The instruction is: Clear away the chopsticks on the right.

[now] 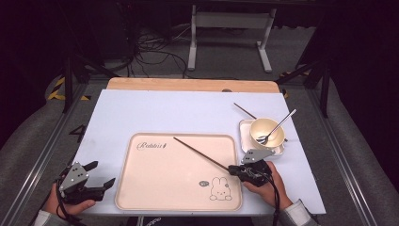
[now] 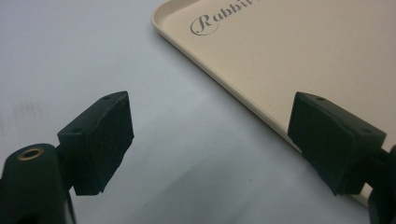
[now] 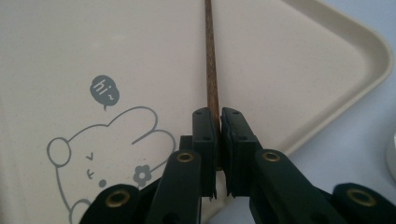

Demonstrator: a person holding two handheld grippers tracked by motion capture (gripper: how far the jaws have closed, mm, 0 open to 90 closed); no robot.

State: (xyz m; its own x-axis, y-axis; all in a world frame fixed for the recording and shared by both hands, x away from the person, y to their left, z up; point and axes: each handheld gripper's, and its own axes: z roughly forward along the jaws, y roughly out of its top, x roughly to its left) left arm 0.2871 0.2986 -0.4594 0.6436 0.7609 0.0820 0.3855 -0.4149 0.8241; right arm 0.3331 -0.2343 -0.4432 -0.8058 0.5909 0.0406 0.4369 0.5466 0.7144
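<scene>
A long brown chopstick (image 1: 200, 152) stretches over the beige tray (image 1: 155, 188), its far tip toward the tray's back middle. My right gripper (image 1: 234, 170) is shut on its near end at the tray's right edge; in the right gripper view the chopstick (image 3: 211, 70) runs straight up from between the pressed jaws of my right gripper (image 3: 218, 119), above the tray (image 3: 327, 60) and its rabbit drawing (image 3: 107, 158). My left gripper (image 1: 101, 173) rests open on the white mat left of the tray; the left gripper view shows the left gripper (image 2: 210, 135) with wide jaws, nothing between them, beside the tray's corner (image 2: 224, 88).
A cream bowl (image 1: 268, 127) with a metal spoon (image 1: 277, 126) stands on a small white dish (image 1: 244, 134) right of the tray. A second chopstick (image 1: 244, 110) lies behind the bowl. The white mat (image 1: 164, 110) covers a wooden table; a frame and cables lie beyond.
</scene>
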